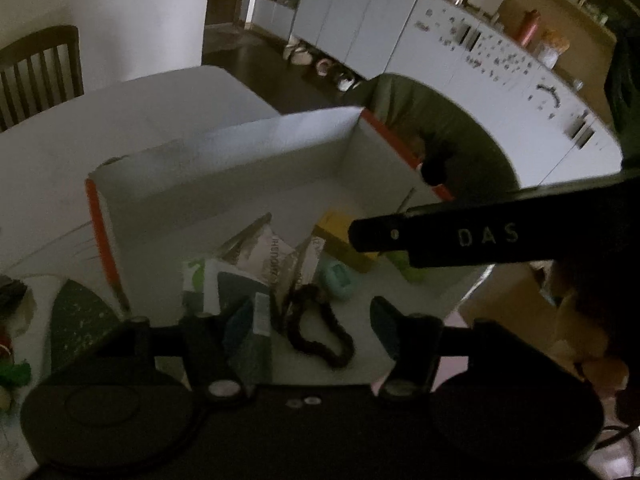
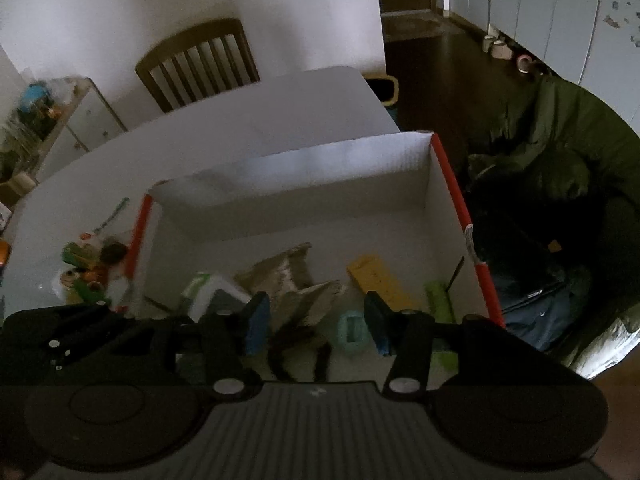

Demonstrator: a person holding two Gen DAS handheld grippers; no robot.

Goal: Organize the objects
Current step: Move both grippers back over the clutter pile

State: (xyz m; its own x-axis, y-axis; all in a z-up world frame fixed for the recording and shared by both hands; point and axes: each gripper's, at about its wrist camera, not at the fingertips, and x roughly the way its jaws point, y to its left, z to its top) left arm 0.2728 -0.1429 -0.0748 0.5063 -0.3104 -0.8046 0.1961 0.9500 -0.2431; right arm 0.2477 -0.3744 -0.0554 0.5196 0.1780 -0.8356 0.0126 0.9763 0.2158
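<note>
Left gripper (image 1: pixel 316 322) wide open, nothing held, hovering over near edge of box (image 1: pixel 224 148); left pad (image 1: pixel 248 336) right by a teal-and-white carton (image 1: pixel 236 284), contact unclear. Right gripper (image 2: pixel 316 316) also wide open, empty, above same box (image 2: pixel 304 164). White cardboard box with orange-red edges on white table (image 2: pixel 280 100), open top. Inside: dark scrunchie (image 1: pixel 320 330) on floor between left fingers, mint case (image 1: pixel 340 280), yellow box (image 1: pixel 344 236), crumpled foil packets (image 1: pixel 272 252), lime item (image 2: pixel 440 300), carton (image 2: pixel 212 292). Loose colorful clutter (image 2: pixel 88 268) on table just outside box's left wall. Black bar lettered "DAS" (image 1: pixel 488 236) crossing left view from the right, over box corner. Packet print partly legible, too blurred to read. Wooden chair (image 2: pixel 200 64) behind table.
</note>
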